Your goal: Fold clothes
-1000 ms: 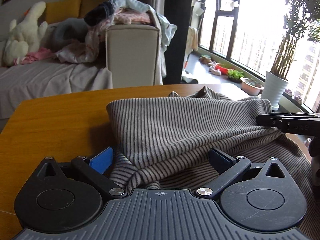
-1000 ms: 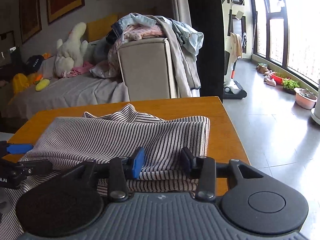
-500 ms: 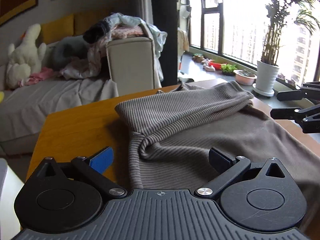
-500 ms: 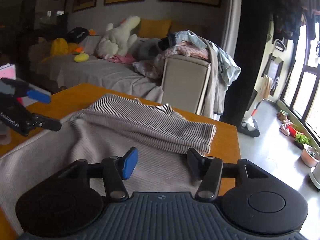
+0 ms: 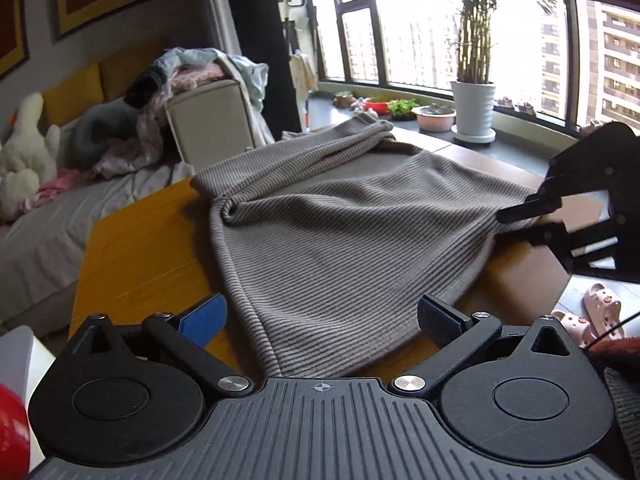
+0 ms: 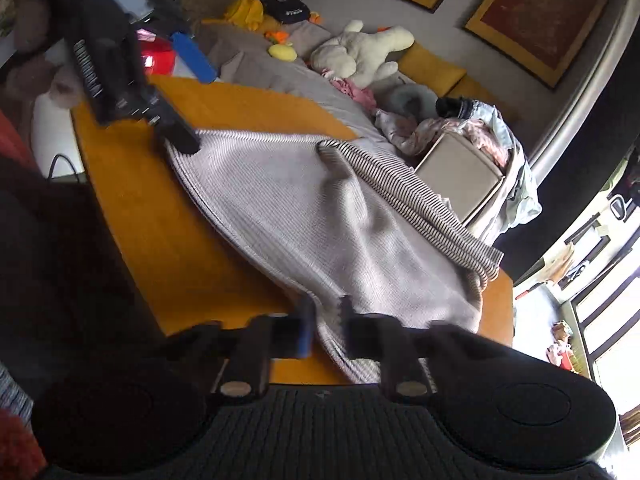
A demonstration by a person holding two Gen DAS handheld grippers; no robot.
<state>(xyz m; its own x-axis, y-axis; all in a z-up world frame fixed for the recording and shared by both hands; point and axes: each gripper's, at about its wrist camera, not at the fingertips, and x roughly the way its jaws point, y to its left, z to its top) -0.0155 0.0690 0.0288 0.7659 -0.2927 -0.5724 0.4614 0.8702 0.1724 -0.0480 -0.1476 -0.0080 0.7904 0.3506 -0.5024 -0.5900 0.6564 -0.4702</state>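
Grey ribbed garment (image 5: 340,232) now spread wider across table (image 5: 140,248); right claw (image 6: 324,330) newly pinching its hem, left claw (image 5: 320,320) spread over the near edge, ready for folding.

At the bottom centre the right gripper (image 6: 325,330) is closed on the edge of the sweater (image 6: 304,216), which lies on the table (image 6: 132,208); the left gripper (image 6: 188,100) is at upper left.

I count 1 striped garment (image 5: 340,232) on 1 wooden table (image 5: 140,248). I run 2 grippers: left gripper (image 5: 320,316), right gripper (image 6: 326,332). Bkgd qty: 1 white plush toy (image 6: 364,56), 3 framed pictures (image 6: 540,20) on wall, 1 tall plant (image 5: 474,92) in white pot, 2 pink slippers (image 5: 588,316).
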